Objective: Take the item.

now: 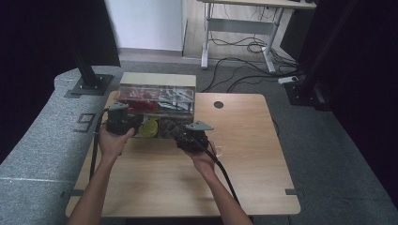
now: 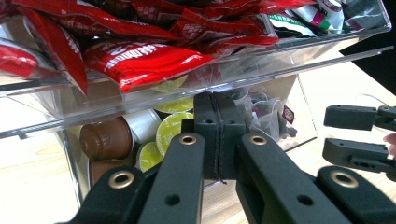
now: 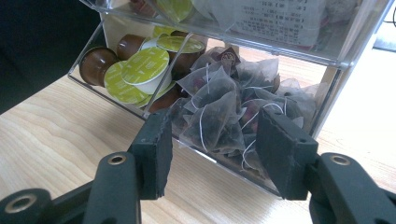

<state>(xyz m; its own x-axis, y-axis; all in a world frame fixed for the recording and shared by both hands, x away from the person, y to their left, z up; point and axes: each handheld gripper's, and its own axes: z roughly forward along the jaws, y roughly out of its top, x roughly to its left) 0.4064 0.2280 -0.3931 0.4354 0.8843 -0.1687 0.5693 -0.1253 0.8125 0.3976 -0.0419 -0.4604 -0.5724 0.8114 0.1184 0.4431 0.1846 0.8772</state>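
A clear plastic organizer [image 1: 157,96] stands at the table's far edge. Its upper tray holds red sachets [image 2: 140,60]. The tilted lower bin holds coffee capsules [image 3: 140,70] with green and brown tops on one side and pyramid tea bags [image 3: 219,112] on the other. My left gripper [image 2: 217,135] is shut, pads pressed together right at the capsule side of the bin's front; whether they pinch the clear wall I cannot tell. My right gripper [image 3: 215,140] is open, its jaws spread in front of the tea bag compartment with nothing between them. It also appears in the left gripper view [image 2: 327,134].
The wooden table [image 1: 187,183] has a round cable hole [image 1: 218,104] right of the organizer. A black post on a base plate [image 1: 89,84] stands behind the table's left corner. A desk frame and loose cables [image 1: 248,47] lie on the floor beyond.
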